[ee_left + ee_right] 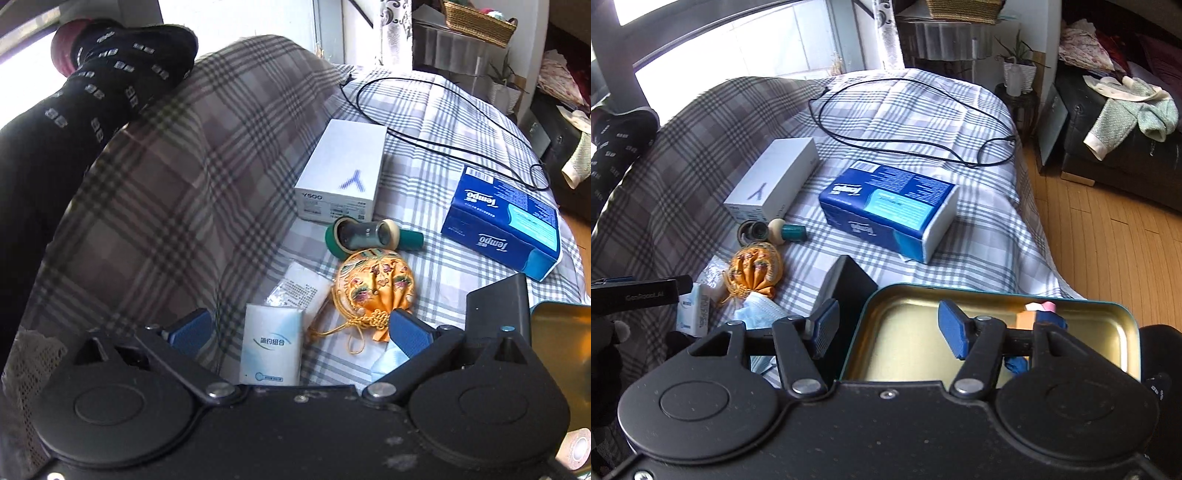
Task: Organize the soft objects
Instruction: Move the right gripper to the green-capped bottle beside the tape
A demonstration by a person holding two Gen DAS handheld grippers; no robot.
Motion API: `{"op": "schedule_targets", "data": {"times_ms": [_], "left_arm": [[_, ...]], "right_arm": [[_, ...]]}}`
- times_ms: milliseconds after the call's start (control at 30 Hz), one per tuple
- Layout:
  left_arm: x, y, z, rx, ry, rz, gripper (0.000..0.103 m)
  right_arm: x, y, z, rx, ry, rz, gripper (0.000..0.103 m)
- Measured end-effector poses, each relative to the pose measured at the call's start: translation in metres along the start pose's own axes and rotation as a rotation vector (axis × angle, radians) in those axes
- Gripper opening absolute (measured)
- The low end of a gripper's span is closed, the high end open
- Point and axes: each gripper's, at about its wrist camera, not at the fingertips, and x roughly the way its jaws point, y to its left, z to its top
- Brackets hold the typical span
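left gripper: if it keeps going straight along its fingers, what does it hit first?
Likely the small white tissue pack, which lies between the open fingers of the left gripper; the orange embroidered pouch sits just past it to the right. Depth is uncertain.

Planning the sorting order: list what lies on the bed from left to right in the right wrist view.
White box → orange pouch → blue tissue pack → open tin, nearest the camera at the right.
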Motion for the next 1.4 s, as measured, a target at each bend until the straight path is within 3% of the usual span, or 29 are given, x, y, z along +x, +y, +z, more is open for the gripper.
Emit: {"op": "schedule_targets", "data": {"times_ms": [133,433,833,1000,1400], "left_arm": [[0.018,0.011,-0.009,-0.056,0.047,0.018,0.102],[0.045,0.002,-0.023,-0.074,0.058,0.101,0.102],[0.062,-0.001,-0.032,-0.069,0.071,0.147,0.102],[0.054,0.004,-0.040,-0.166,0.119,0.075,0.102],[0.048,0.019,-0.044,-0.244,0.155,0.023,0.102]], "right_arm": [[0.006,0.022,-0.002,-0.068,-0.009,0.035,0.058],[0.023,0.048,-0.001,-0.143,-0.005,0.086,0.058],[0.054,0.062,0.032,-0.096,0.042,0.116,0.058],[0.078,0.085,0.049,-0.086,0.081,0.168,0.058],[0.141,0.132,0.066,-0.093,0.120,0.186,0.058]]}}
